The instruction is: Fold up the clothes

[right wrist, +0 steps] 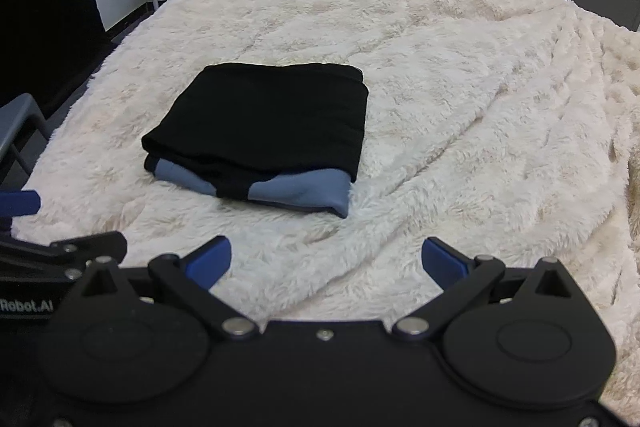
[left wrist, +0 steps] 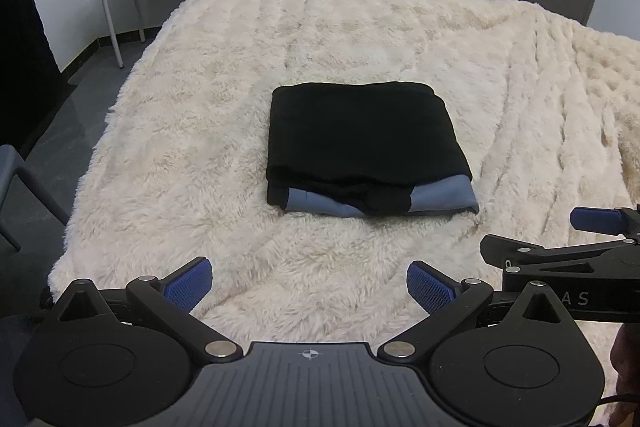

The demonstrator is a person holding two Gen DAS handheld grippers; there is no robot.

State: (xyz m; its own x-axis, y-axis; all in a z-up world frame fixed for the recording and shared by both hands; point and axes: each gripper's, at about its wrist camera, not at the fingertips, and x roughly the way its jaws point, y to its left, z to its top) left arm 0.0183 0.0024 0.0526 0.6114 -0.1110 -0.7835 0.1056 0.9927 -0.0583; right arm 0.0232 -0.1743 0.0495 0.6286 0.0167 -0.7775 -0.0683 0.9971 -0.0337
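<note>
**Garment folded, both grippers clear**

Since the garment lies as one compact black rectangle mid-blanket, blue-grey trim showing at its near edge, the fold looks complete. Count: one garment, one blanket, two grippers. Left gripper and right gripper hang over the near blanket edge, apart from the cloth, each with fingers spread and nothing between them; probably backed off so the stack rests undisturbed.

White letters "A S" stand on the black body of the right tongs, seen from the left wrist. "Robot.AI" stands in white on the left tongs, its start cut off at the frame's edge.
</note>
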